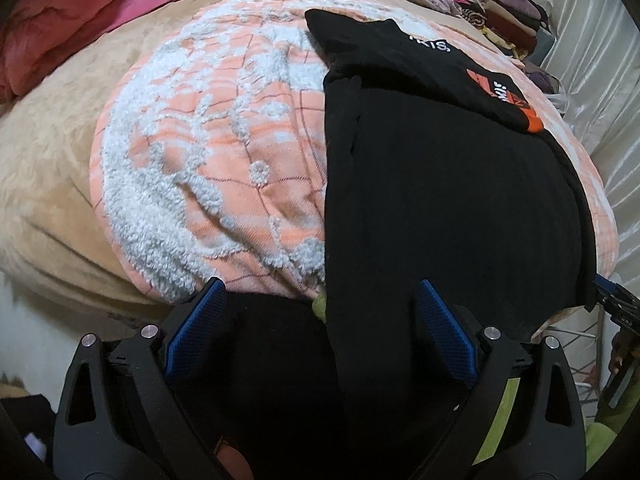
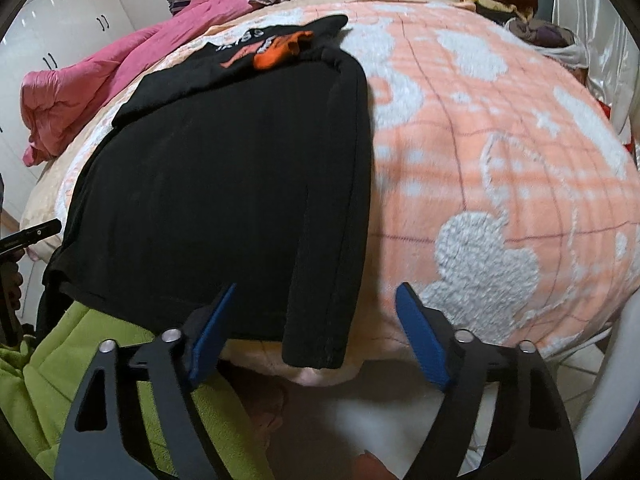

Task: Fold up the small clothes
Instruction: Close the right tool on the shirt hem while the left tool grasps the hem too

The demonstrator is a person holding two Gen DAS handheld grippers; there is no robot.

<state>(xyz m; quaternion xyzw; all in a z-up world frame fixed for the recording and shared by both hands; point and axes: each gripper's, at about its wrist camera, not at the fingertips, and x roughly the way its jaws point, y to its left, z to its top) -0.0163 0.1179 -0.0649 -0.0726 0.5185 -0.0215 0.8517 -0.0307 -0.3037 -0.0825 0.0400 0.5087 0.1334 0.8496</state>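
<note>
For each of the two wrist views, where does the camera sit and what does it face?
Left wrist: behind the open left gripper, facing down at the black printed garment on the peach-and-white fleece blanket.
Right wrist: behind the open right gripper, over the garment's hanging near edge; lime-green clothing shows.
Shared: garment, blanket, pink quilt.

A bed (image 2: 500, 184) is carrying a peach-and-white fleece blanket (image 1: 208, 152); lying on it are a black garment (image 2: 224, 200), a crumpled pink quilt (image 1: 72, 12) and heaped clothes (image 1: 492, 4) at the far edge

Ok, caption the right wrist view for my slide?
Open right gripper over the black shirt hem on the peach blanket.
</note>
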